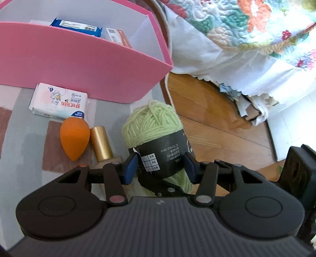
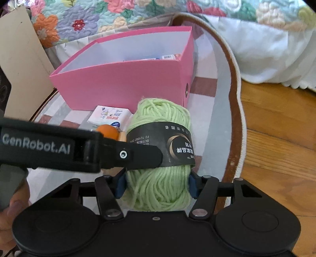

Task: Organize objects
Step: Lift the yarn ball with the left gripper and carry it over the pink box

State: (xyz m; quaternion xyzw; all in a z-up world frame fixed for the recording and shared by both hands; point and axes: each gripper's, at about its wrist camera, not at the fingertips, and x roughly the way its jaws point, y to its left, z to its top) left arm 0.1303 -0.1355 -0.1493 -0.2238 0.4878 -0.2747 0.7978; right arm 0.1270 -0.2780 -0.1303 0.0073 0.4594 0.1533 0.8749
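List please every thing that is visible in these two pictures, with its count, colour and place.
yarn ball: 1, light green with black label, on the rug, between both claws
box: 1, pink, behind the yarn
packets in box: 2, blue and orange-white
tissue pack: 1, white, in front of the box
sponge: 1, orange, egg-shaped, beside the gold tube
gold tube: 1, lying on the rug
rug: 1, grey and brown
quilt: 1, floral, behind
left claw: closed on the label
right claw: closed on the yarn
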